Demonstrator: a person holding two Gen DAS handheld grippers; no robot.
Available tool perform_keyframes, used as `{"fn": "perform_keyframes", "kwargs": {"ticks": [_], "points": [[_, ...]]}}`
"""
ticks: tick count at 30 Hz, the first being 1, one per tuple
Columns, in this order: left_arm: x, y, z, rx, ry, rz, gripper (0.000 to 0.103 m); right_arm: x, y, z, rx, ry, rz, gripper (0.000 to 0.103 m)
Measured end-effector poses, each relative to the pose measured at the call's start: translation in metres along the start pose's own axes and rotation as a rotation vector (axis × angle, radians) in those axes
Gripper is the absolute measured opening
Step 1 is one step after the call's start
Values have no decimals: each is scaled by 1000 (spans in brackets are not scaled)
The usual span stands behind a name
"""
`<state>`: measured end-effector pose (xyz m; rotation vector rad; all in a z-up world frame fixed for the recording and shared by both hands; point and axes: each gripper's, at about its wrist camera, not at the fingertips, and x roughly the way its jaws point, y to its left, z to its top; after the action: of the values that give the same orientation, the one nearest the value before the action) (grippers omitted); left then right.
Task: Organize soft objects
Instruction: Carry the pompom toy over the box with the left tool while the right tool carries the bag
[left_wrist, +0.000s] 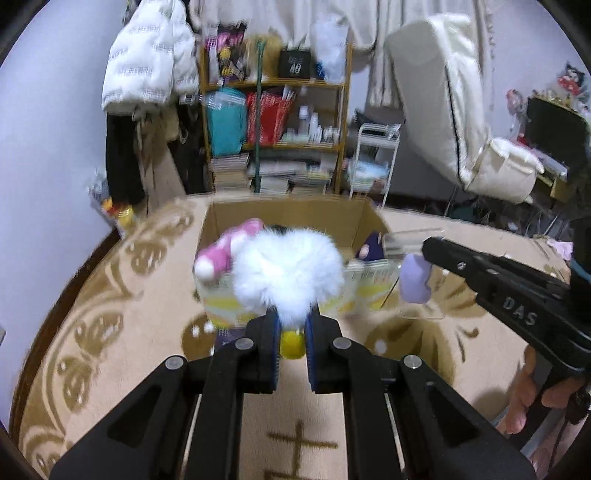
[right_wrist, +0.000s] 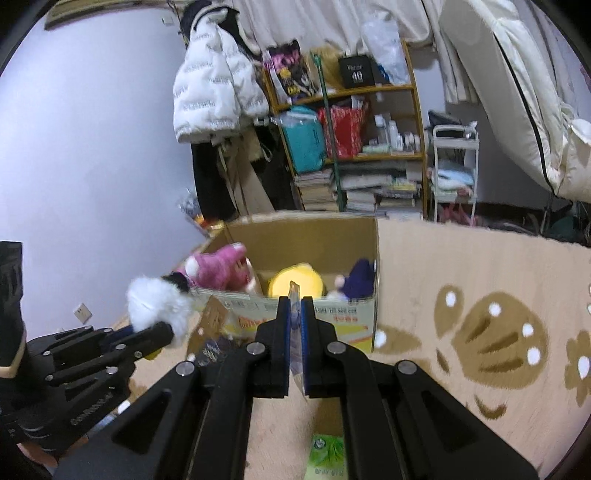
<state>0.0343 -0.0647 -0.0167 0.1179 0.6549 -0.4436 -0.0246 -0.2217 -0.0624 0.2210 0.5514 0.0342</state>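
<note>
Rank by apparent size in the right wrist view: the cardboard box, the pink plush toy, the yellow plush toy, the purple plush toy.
1. cardboard box
2. pink plush toy
3. yellow plush toy and purple plush toy: both sit partly hidden behind the box's front wall, so I cannot rank them.

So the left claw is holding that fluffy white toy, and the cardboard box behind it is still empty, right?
Not quite. The left gripper does hold the fluffy white toy, but the cardboard box is not empty. The right wrist view shows a pink plush, a yellow plush and a purple one inside it.
</note>
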Motion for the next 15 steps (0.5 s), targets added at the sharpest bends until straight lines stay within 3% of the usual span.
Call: {"fn": "perform_keyframes", "kwargs": {"ticks": [9,15], "points": [[7,3,55,46,-94,20,11,11,6,30,-48,-41,18,6],[34,3,78,99,-96,35,11,26,4,52,-83,-62,23,6]]}}
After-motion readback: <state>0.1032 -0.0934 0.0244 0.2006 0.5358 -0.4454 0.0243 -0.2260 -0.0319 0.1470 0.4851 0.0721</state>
